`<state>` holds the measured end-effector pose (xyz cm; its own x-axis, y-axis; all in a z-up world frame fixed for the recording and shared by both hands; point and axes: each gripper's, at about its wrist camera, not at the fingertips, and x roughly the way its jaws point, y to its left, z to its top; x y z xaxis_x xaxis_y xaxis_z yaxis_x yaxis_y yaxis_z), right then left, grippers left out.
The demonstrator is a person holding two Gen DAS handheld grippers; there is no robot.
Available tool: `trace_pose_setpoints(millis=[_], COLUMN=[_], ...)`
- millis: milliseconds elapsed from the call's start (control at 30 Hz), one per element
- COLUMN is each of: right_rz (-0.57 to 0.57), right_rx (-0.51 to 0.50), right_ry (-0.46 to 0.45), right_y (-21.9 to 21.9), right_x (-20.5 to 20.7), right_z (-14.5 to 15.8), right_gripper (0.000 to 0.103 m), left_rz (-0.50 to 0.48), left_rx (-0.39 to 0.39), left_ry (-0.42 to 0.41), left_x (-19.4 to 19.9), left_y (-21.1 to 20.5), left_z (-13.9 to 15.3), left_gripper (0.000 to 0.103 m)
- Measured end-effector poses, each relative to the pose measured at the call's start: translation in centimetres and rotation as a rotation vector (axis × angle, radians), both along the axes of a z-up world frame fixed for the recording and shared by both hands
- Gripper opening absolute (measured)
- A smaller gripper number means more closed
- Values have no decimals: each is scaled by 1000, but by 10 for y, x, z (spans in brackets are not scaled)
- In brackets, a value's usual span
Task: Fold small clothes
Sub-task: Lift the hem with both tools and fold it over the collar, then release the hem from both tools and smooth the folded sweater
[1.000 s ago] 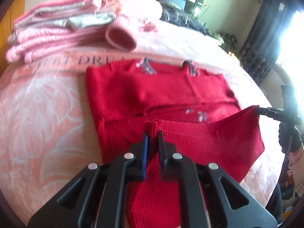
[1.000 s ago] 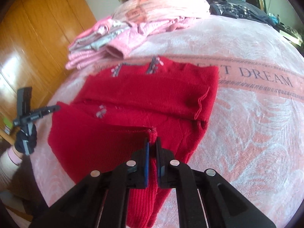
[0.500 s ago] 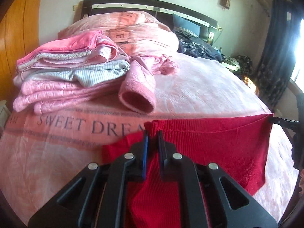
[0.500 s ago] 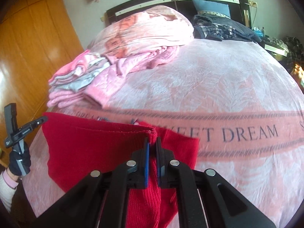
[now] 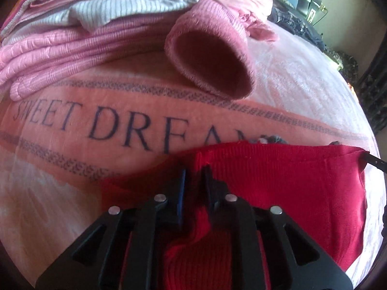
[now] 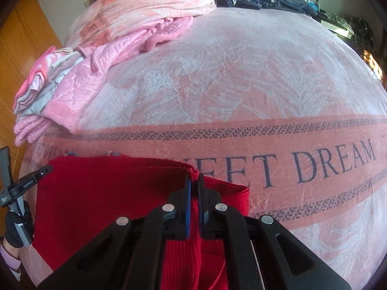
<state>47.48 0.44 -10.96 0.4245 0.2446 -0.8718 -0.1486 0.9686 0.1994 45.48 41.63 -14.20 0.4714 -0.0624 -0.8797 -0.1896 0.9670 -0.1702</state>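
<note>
On the bedspread (image 6: 241, 77), beside its lettered band, both grippers are pinching the red sweater (image 6: 101, 193): left gripper (image 5: 194, 169) and right gripper (image 6: 193, 177) each gripping one end of its folded edge, stretching crosswise between them.

A ribbed red knit sweater (image 5: 302, 183) lies on a plush, fuzzy blanket (image 6: 241, 84) (matt black plastic fingers (image 6: 202, 193)).

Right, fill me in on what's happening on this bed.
A person is folding a red knit garment on the pink bedspread. The left gripper and right gripper each pinch a corner of its edge, held over the garment's far end near the lettered band. A pile of pink and grey clothes sits beyond.
</note>
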Motion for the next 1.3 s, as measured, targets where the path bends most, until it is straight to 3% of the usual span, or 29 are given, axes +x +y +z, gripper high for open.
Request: trace_pose_setpoints(millis=[233,300,400,467,600,700,867,900,1000,1133,1300], right_rz=[-50,-59,-33,13,100,146,177,182,167,147,147], right_rx=[-27,0,52,61,81,75,52,61,97,95,76], right_ry=[47,30,15,30,78,130,184,195,207,193,244], right_y=[-9,-17,-31,-38,-48,-54,-46,-44,-45,-58,-64], right_x=[5,-3,-27,-58,-121,-159,-187,-188,-188,-193,-196], right_z=[-21,-11,5,12,9,-3,-23,-26,-25,-8,-25], right_gripper=[14,16,18,18,20,27,27,26,7,5,5], left_rz=[5,23,27,-20,-104,-143,-136,-132,-110,-105,-114], left_rx=[7,55,104,73,18,3,-38,-30,-58,-51,-47], left_ry=[-12,-41,-130,-165,-147,-110,-52,-43,10,52,41], left_x=[-6,-16,-41,-66,-115,-146,-173,-174,-175,-175,-178], left_y=[0,-1,0,-6,-29,-50,-64,-65,-63,-57,-56], left_z=[7,21,48,63,72,70,50,46,30,14,9], left_gripper=[23,39,40,41,49,50,51,52,52,52,52])
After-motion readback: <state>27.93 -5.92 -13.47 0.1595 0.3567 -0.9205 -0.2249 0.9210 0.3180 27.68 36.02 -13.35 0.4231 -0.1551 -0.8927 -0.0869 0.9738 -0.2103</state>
